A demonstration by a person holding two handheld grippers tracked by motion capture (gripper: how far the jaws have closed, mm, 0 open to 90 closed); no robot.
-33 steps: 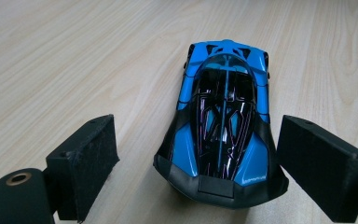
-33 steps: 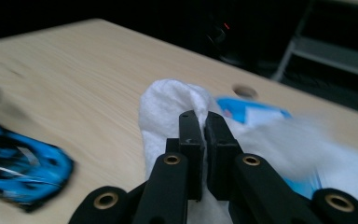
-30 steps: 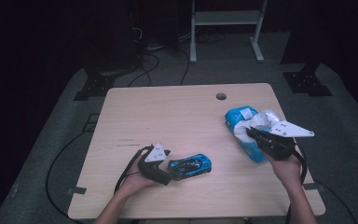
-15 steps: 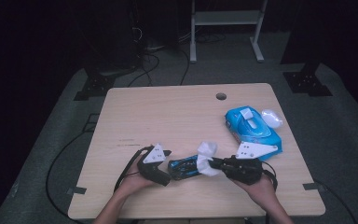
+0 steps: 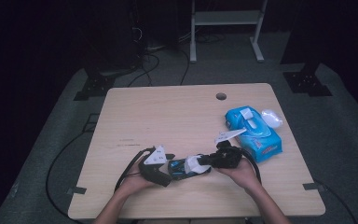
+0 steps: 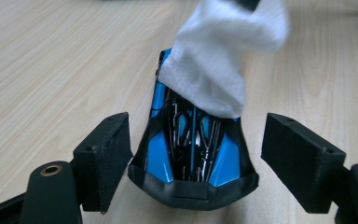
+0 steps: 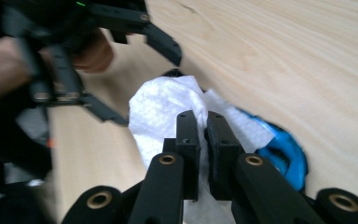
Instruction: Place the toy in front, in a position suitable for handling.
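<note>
Two grippers meet near the table (image 5: 135,116) front edge. Left gripper (image 6: 193,154) straddles the blue toy car (image 6: 193,154) – jaws have just been closing in, w/ the car between them, pads not yet pressing; prob to steady it. Right gripper (image 7: 203,140) is clenched on a white wipe (image 7: 163,109), draped over the car's top for cleaning. Wipe pack (image 5: 254,130) sits to the right, well apart.

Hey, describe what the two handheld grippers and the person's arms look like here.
Both are black. The left gripper has two blocky, square-ended jaws on arms with brass-coloured pivot rings. The right gripper has the same black jaws and brass rings. In the high view each carries a pale grey three-cornered plate on top and trails a black cable. The forearms are bare, no sleeves showing.
</note>
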